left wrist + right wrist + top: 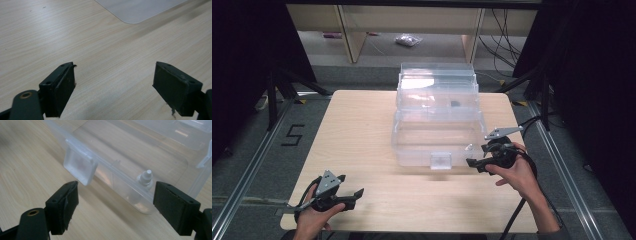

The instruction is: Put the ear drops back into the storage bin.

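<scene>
A clear plastic storage box (437, 135) stands open in the middle of the wooden table, its lid (437, 82) raised at the back. Its front latch (80, 166) hangs down at the front wall (441, 161). My right gripper (477, 159) is held open beside the box's front right corner, jaws wide apart, with the box rim (120, 178) just ahead of them. A small white peg (145, 177) sticks up on that rim. Down at the table's front left, my left gripper (353, 194) is open over bare wood, nothing between its jaws (113, 82).
A small dark item (455, 104) lies inside the box's upper tray. Past the table's rounded corner (133, 21) lies grey floor. Wooden shelving and cables stand behind the table. A "5" mark (293, 135) is taped on the floor at the left.
</scene>
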`<state>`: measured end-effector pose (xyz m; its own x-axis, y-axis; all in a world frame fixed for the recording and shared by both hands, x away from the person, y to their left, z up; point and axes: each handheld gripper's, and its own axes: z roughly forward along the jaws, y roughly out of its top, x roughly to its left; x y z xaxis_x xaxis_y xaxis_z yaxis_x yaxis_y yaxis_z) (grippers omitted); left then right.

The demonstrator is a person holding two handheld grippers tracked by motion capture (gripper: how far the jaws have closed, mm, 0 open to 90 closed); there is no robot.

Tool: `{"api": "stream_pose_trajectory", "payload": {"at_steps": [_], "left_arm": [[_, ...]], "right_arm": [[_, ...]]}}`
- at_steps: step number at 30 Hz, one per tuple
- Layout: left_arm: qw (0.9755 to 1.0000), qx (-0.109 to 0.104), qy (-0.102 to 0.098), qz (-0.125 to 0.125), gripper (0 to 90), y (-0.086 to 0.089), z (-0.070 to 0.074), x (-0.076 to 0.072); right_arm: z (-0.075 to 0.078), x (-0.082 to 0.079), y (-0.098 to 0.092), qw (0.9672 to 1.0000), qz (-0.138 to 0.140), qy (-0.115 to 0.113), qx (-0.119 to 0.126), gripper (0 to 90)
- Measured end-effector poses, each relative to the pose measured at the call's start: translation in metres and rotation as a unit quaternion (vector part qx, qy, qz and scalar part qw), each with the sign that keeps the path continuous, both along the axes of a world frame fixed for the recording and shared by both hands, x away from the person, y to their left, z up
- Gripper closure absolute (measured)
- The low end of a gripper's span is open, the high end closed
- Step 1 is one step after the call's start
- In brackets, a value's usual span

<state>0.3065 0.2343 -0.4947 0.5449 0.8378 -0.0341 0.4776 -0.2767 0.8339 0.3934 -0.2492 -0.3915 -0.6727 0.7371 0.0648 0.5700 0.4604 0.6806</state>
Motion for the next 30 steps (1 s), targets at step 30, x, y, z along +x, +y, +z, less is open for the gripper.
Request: {"api": "stream_pose_trajectory", "payload": {"at_steps": [30], "left_arm": [[1.0000, 0.006, 0.002, -0.003, 17.1, 0.001, 0.000, 0.000]], "right_arm": [[-0.032, -0.040, -0.006, 0.9998, -0.004, 0.003, 0.019, 19.5]]}}
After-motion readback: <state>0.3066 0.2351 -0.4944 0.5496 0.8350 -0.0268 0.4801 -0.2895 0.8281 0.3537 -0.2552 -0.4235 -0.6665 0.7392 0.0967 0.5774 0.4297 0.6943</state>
